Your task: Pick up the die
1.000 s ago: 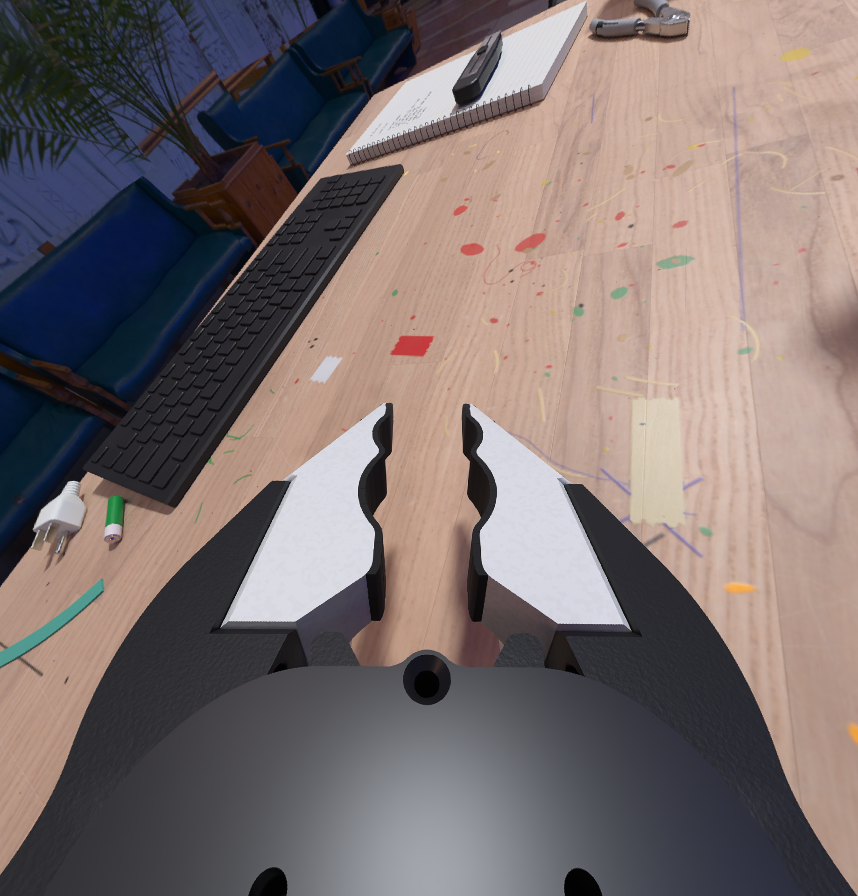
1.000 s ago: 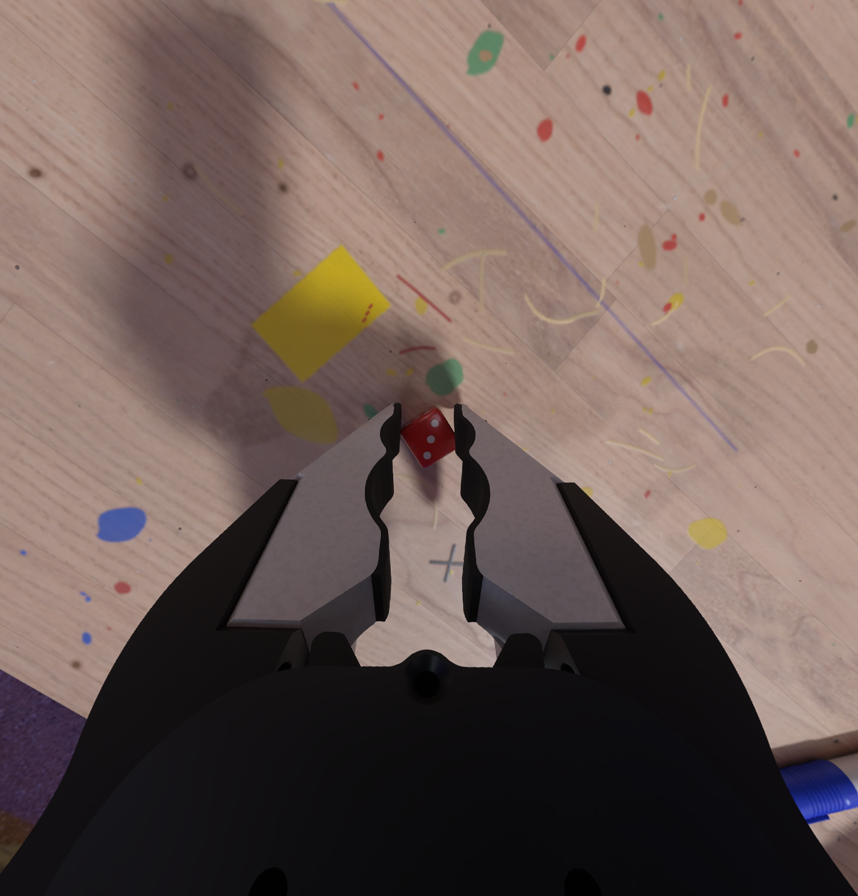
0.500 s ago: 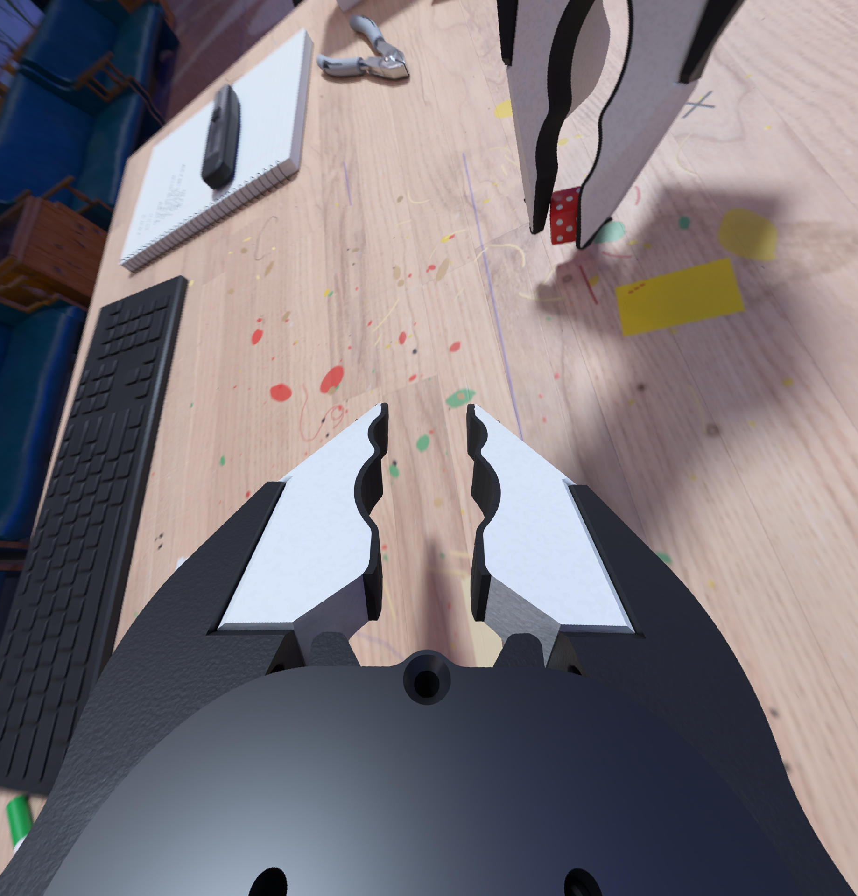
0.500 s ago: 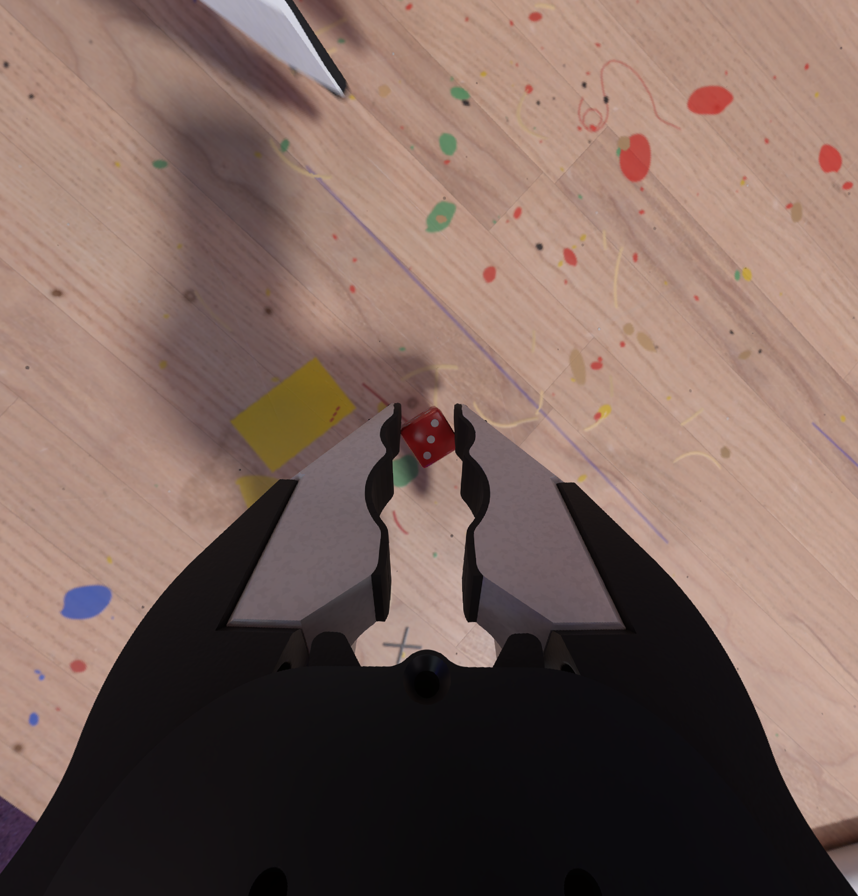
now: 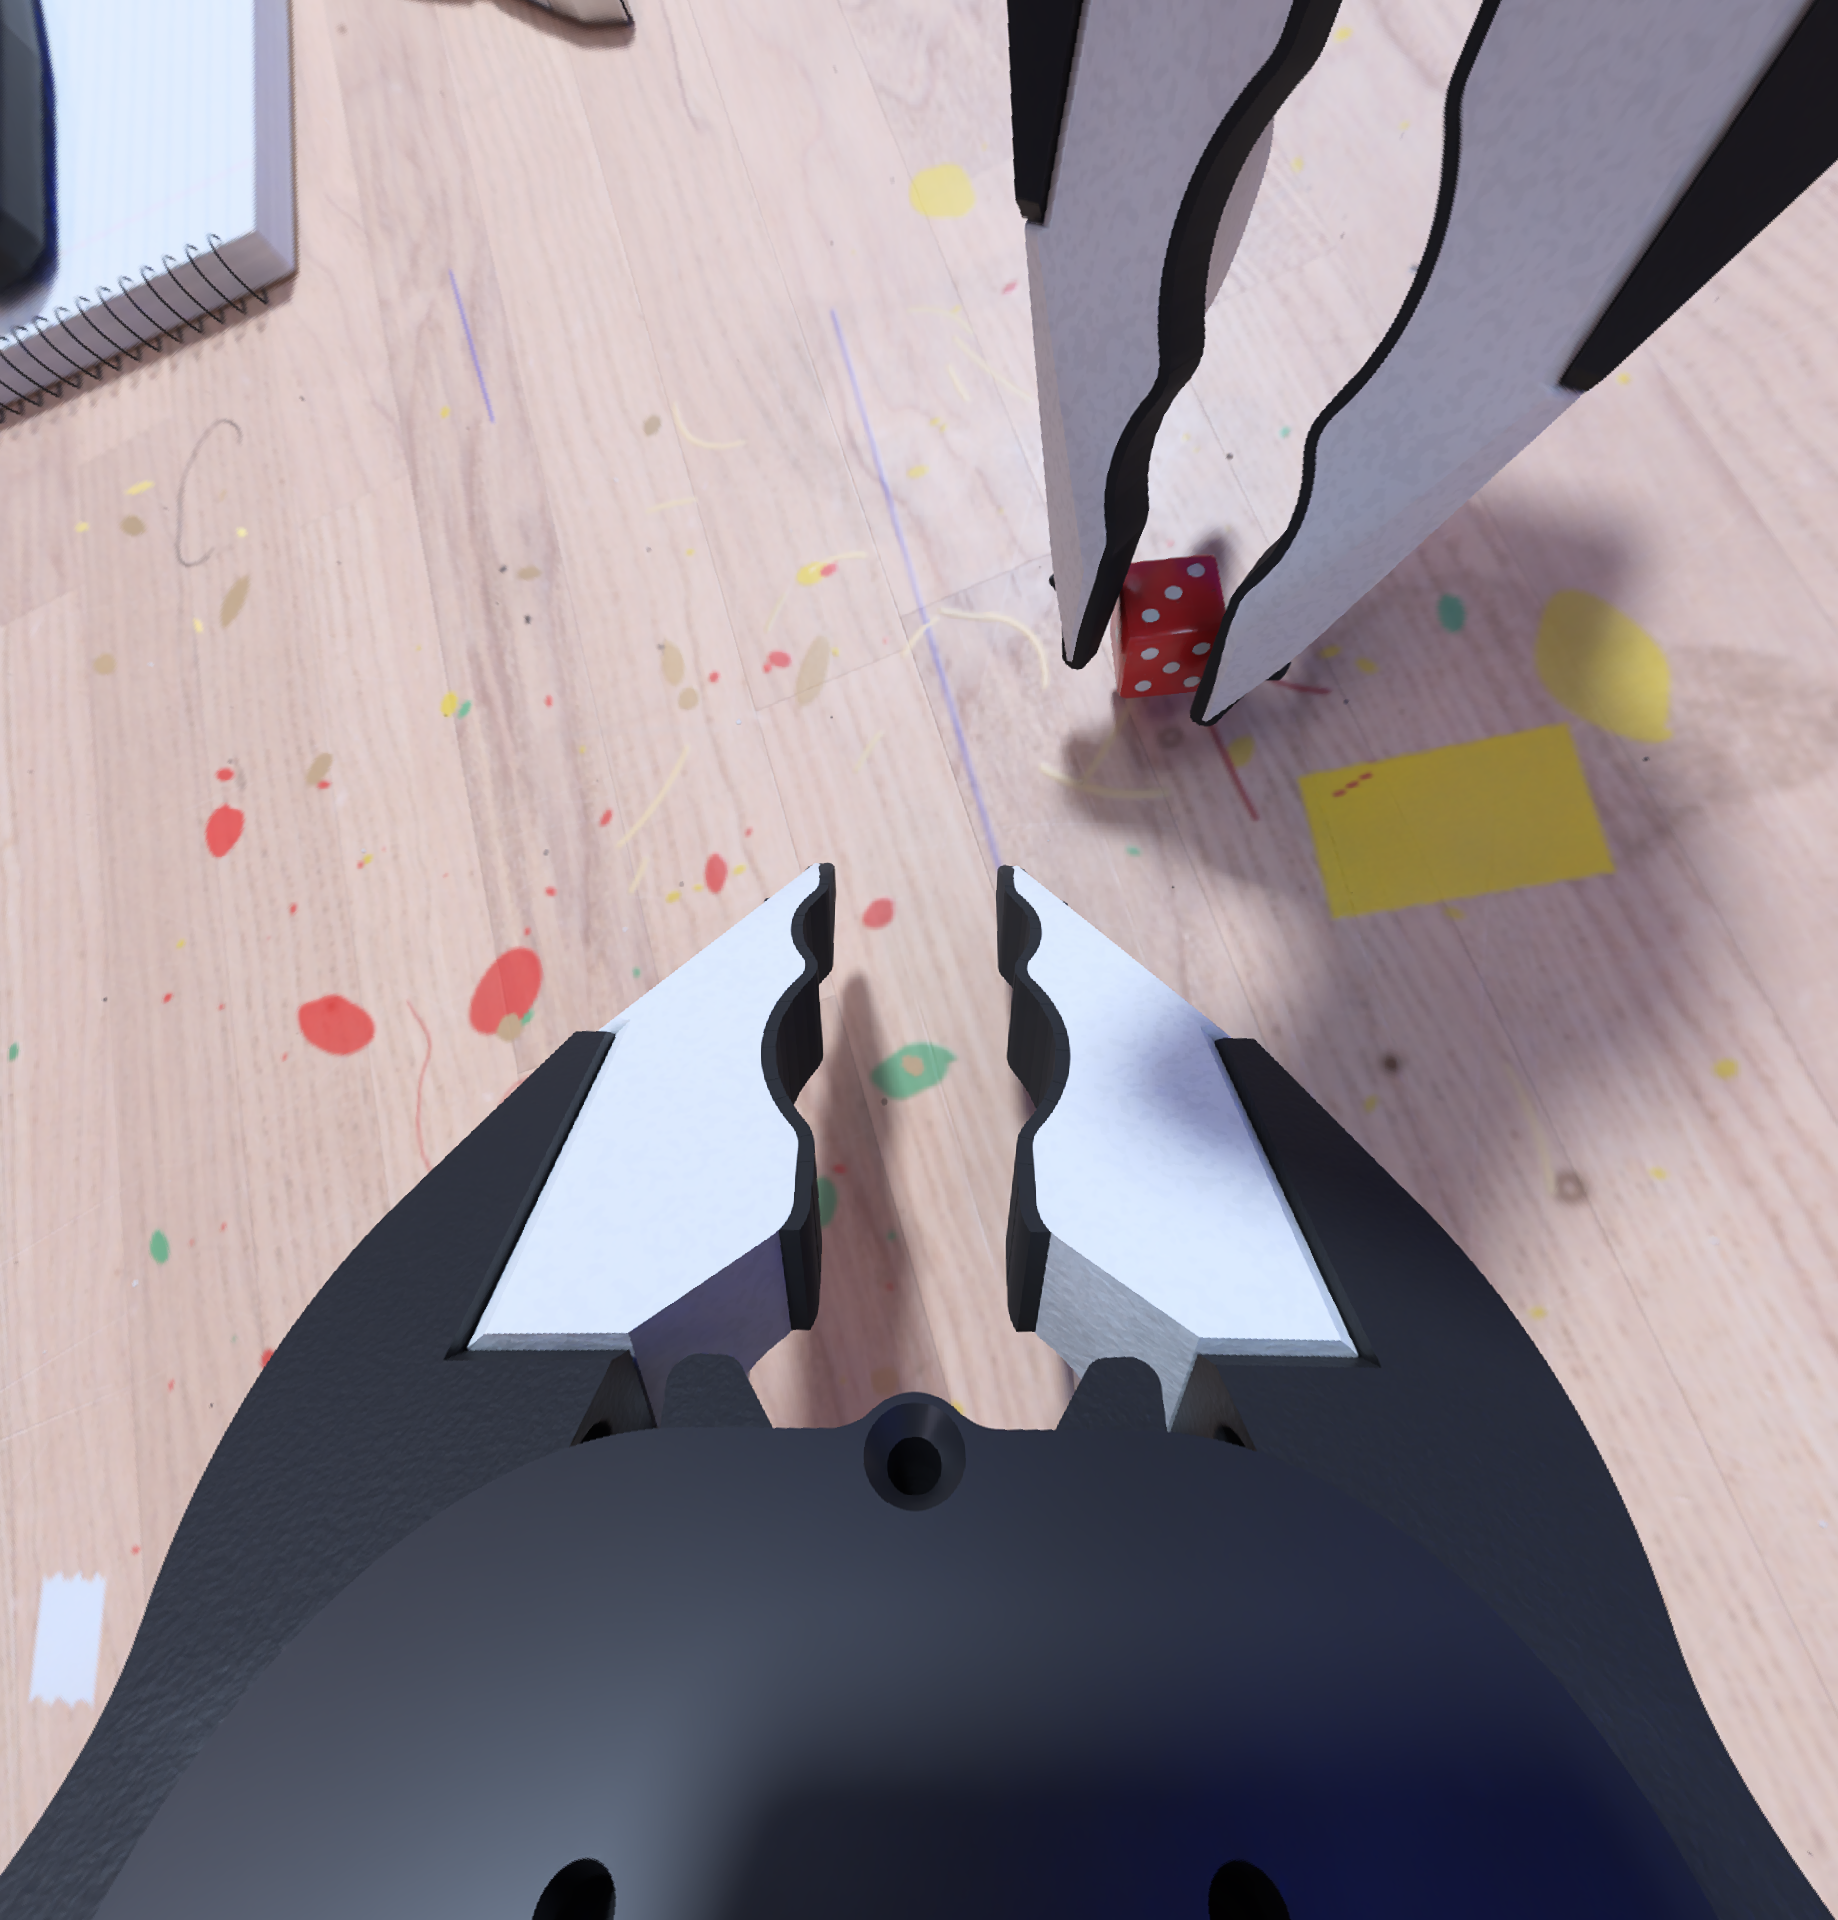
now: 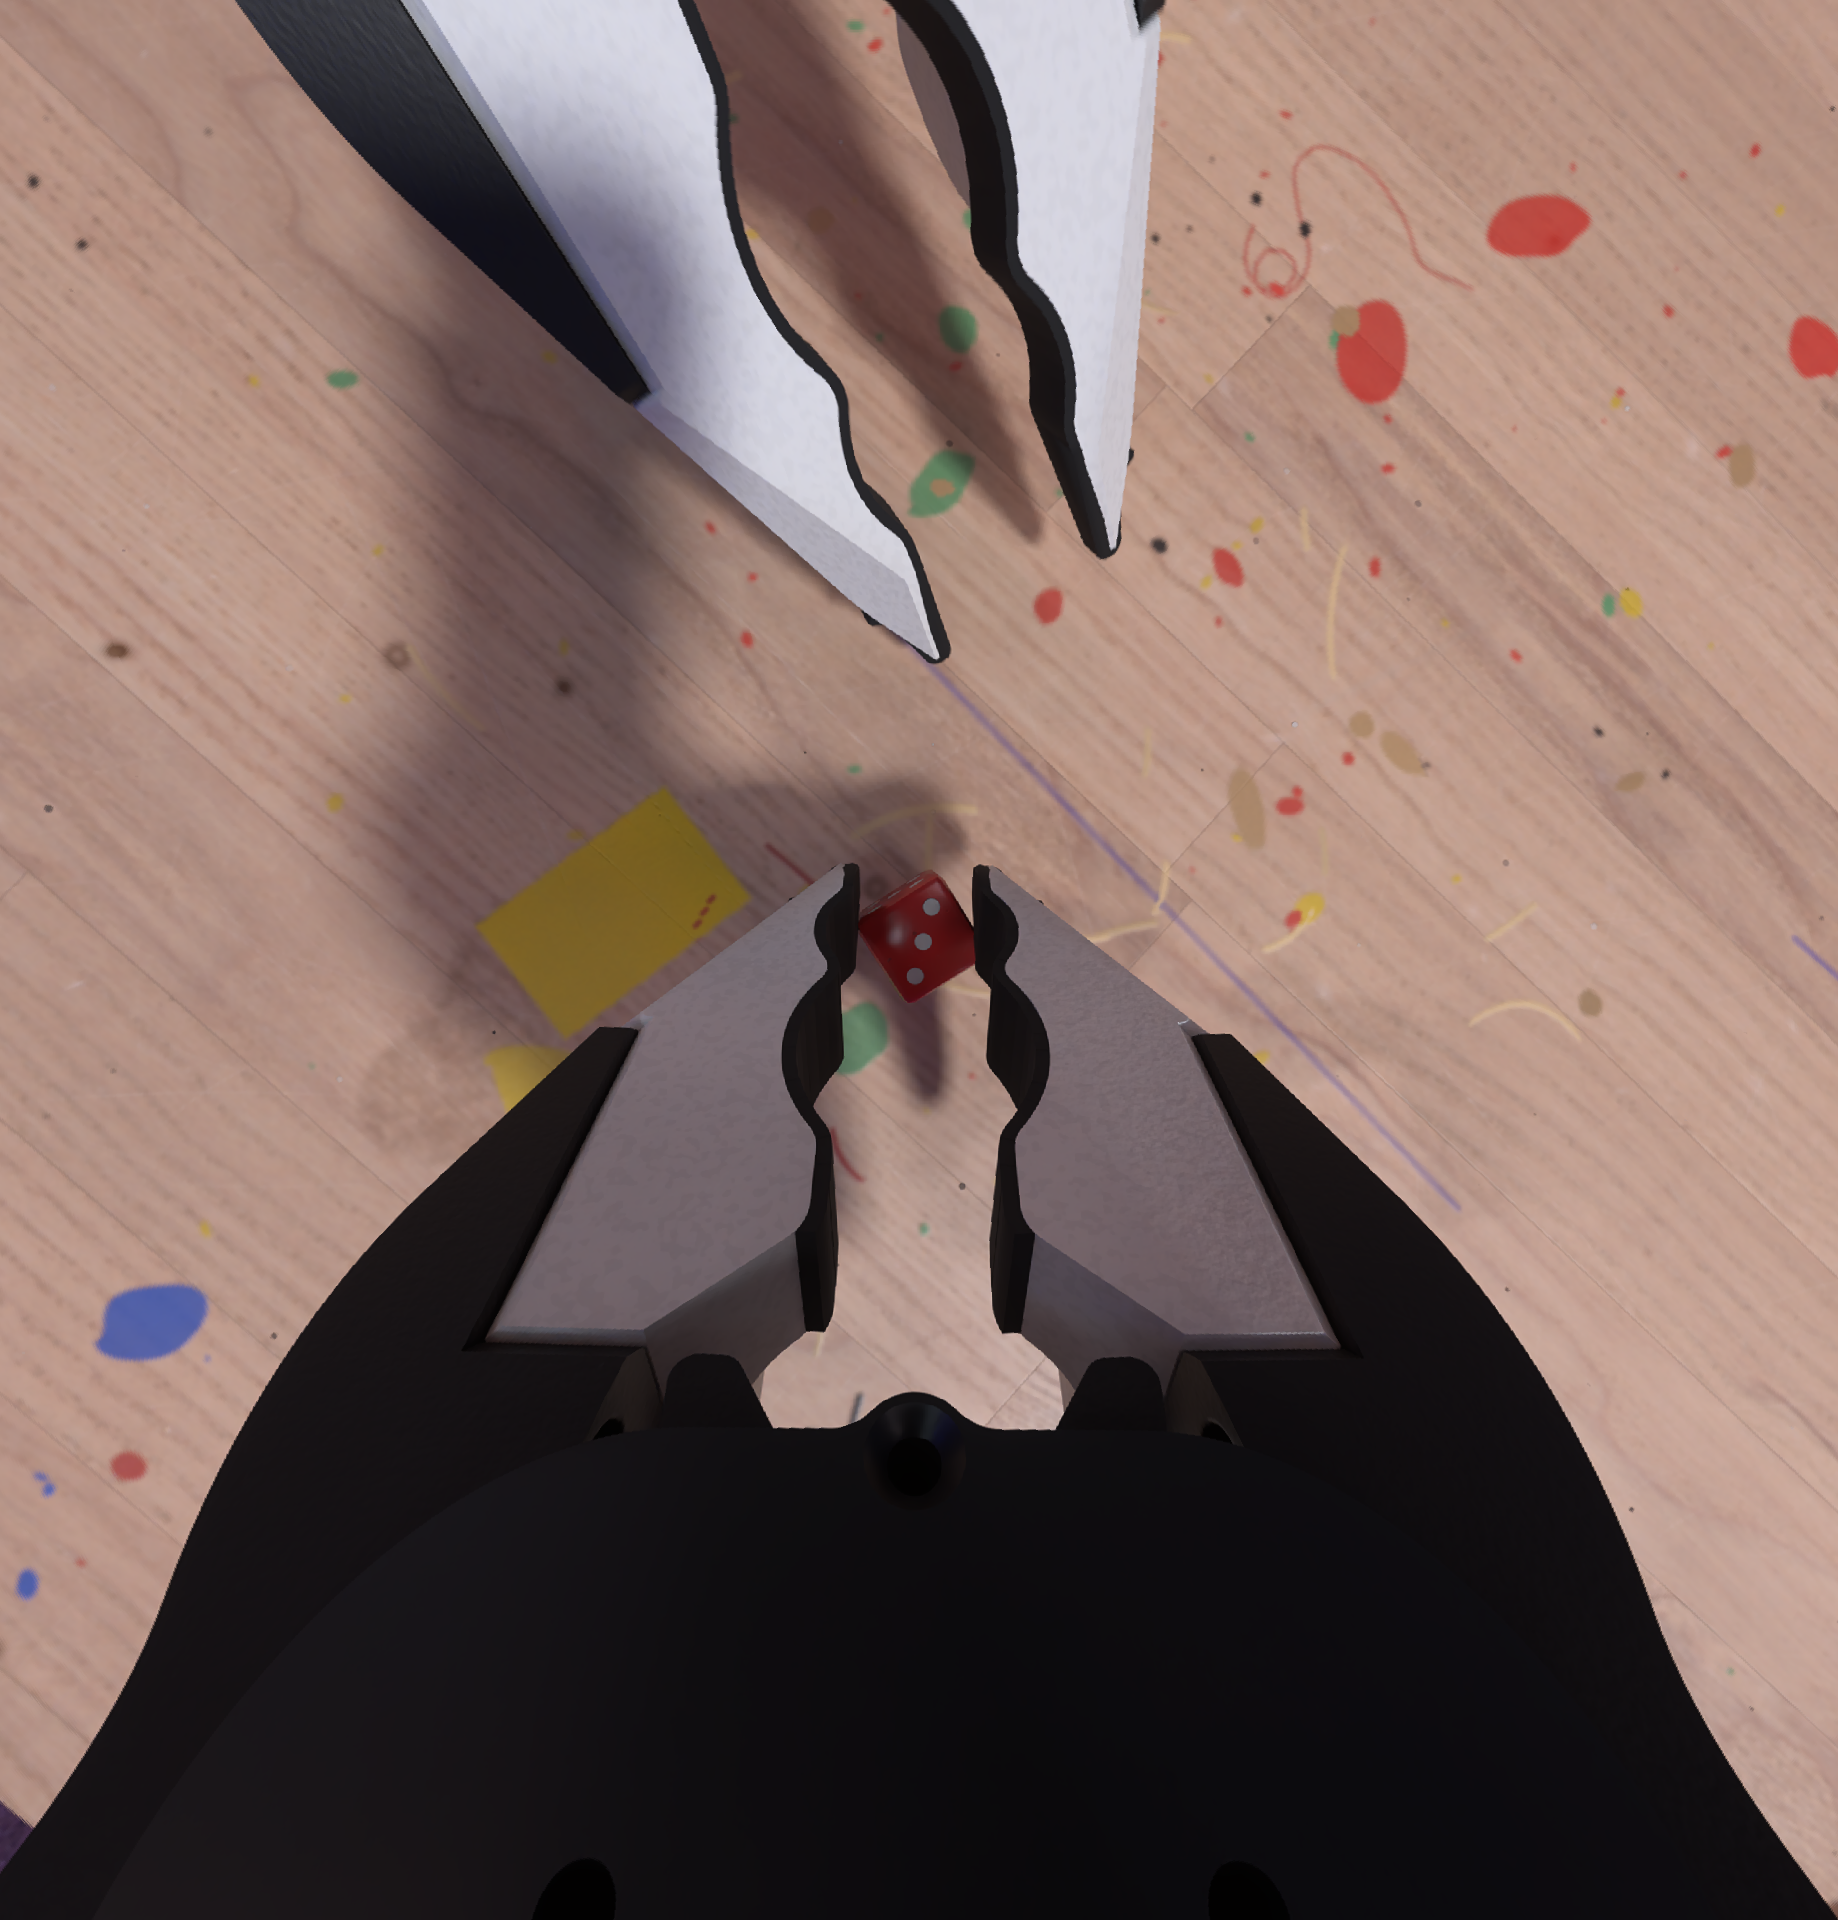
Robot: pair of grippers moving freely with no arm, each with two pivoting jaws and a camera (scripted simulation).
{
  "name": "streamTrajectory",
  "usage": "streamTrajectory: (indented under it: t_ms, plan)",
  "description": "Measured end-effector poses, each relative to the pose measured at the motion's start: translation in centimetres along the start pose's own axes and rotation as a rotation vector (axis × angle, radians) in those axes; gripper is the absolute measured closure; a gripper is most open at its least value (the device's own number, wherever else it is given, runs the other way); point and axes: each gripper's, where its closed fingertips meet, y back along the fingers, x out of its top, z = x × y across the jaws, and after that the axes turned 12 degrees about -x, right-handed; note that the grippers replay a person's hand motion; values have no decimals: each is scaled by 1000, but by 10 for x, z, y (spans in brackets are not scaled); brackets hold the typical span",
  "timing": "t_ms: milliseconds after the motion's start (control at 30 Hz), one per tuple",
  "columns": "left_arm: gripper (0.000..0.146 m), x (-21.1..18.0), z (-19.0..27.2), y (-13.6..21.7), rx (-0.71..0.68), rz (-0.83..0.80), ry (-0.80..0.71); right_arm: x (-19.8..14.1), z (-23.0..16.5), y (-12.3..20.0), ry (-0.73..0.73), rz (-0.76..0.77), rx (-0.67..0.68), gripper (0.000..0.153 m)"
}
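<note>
The right tongs (image 6: 913,896) point down, tips clamped together; the left tongs (image 5: 915,894) hover nearby, parted.

Paint-flecked wooden table (image 5: 582,644) carries a spiral notebook (image 5: 146,197).

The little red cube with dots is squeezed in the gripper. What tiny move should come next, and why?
Probably a slight straight lift. The right gripper is shut on the small red die at its fingertips, just above the paint-speckled wooden table. The left gripper is open, empty and close by, so rising straight avoids bumping it.
</note>
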Motion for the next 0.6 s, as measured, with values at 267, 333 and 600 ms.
streamTrajectory:
  t_ms: [267,333,600]
  plan:
    - [132,-6,-1,-15,-30,-24,17,-2,0,-3,-4,-1,8,131]
    - [133,-5,-1,-15,-27,-21,13,-2,1,-4,-7,-4,8,131]
    - [144,-11,0,-3,24,-50,-90,5,3,-10,-24,18,25,131]
